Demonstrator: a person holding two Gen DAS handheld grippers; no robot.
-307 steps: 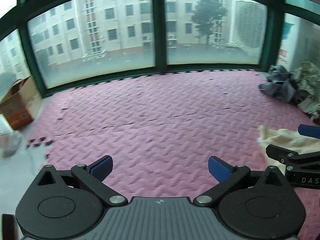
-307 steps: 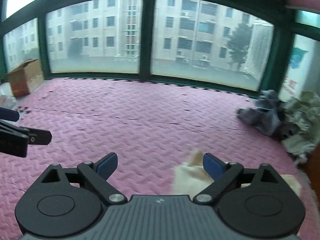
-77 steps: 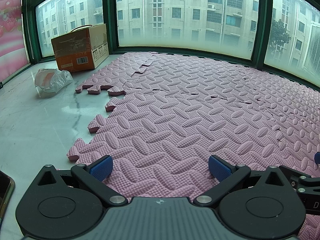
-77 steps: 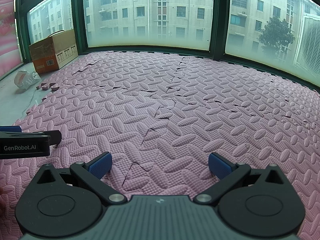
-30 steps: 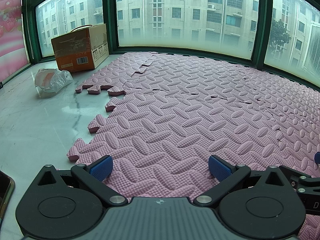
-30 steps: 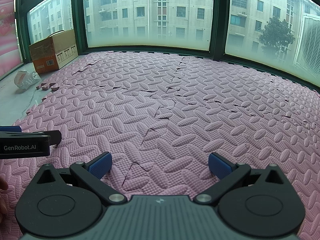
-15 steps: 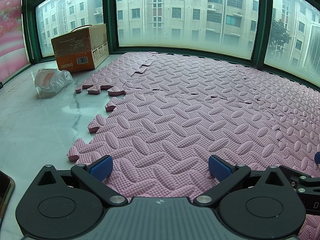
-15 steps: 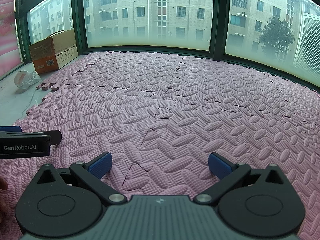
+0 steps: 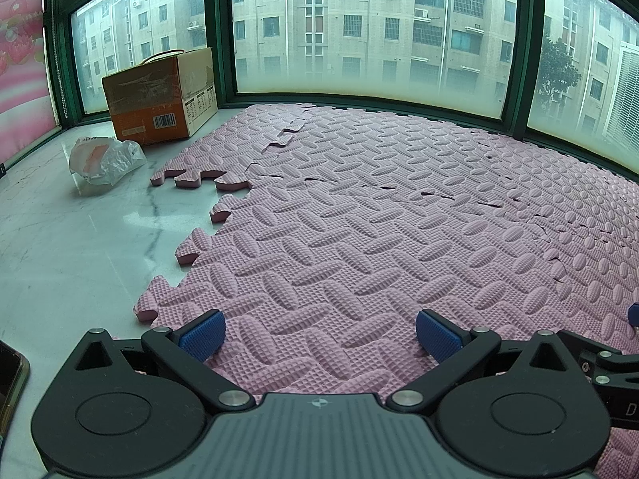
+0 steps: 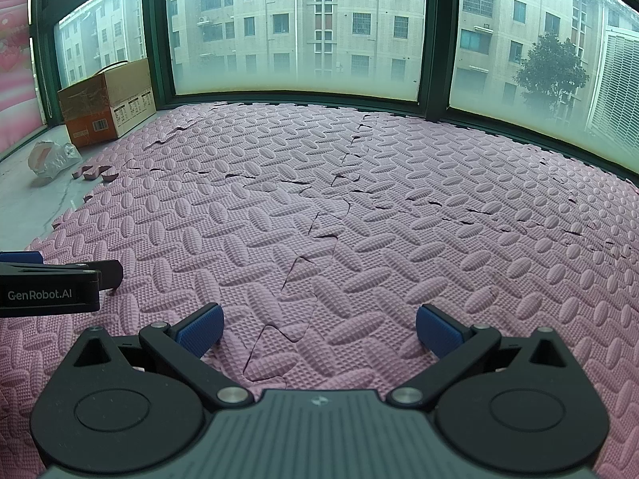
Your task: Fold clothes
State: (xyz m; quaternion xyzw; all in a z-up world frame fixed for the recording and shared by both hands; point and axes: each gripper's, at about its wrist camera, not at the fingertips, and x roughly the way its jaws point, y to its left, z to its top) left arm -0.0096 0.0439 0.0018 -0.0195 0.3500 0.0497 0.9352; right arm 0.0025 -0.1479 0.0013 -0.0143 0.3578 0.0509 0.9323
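Claws (image 9: 319,333) (image 10: 319,329) gape over mat (image 10: 359,215).

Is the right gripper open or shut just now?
Open. The right gripper has its blue fingertips spread wide apart, with only bare pink foam mat between them and no cloth held.

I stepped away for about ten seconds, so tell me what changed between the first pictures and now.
Both claws swung left and dropped low over the pink foam puzzle mat: the cream garment and grey clothes pile have left view, and the brown cardboard box and clear plastic bag now sit ahead-left. The left claw and right claw stayed open and empty; nothing moved in the last seconds.
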